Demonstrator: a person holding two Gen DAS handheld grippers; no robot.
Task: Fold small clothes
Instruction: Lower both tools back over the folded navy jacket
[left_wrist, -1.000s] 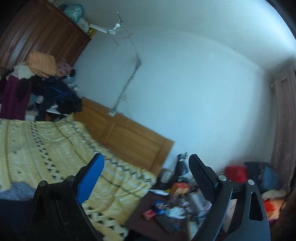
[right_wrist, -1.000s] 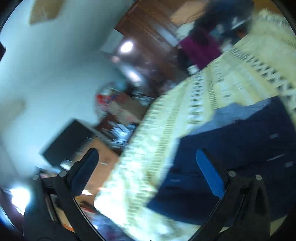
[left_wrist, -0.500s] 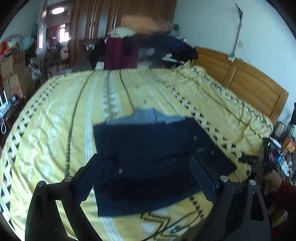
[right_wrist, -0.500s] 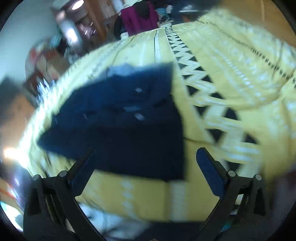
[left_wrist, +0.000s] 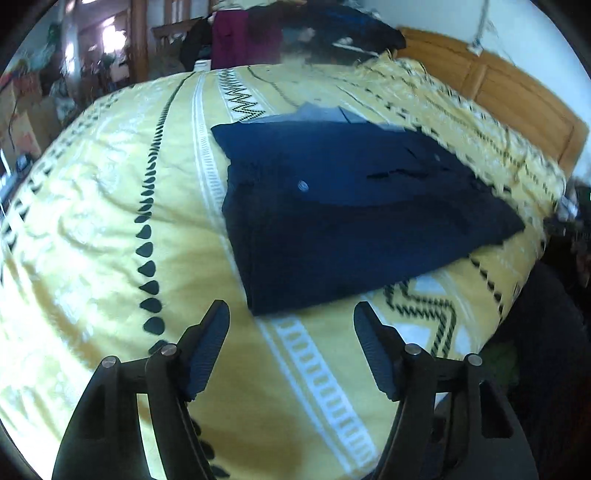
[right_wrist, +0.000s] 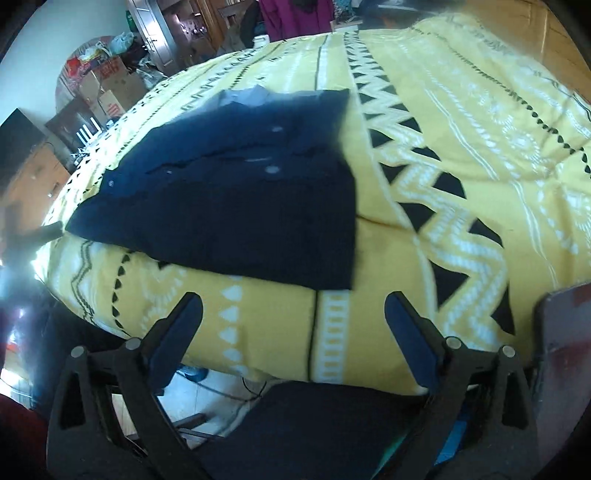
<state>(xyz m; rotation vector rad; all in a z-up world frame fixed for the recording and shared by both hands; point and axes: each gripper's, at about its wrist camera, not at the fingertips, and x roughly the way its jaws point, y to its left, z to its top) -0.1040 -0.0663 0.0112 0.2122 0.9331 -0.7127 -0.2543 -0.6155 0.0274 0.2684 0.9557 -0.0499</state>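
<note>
A small dark navy garment with pale buttons and a light blue collar lies spread flat on the yellow patterned bedspread. In the right wrist view the same navy garment lies near the bed's front edge on the bedspread. My left gripper hovers open just short of the garment's near hem, nothing between its fingers. My right gripper is open too, over the bed's front edge, a little short of the garment's near corner.
A wooden headboard runs along the right. Piled clothes sit at the far end of the bed. Cardboard boxes and clutter stand beyond the bed's left side. A dark red flat object is at lower right.
Both grippers swung from looking at the walls and room to facing down at the bed. The navy garment now fills the middle of both views, closer than half a second ago.
</note>
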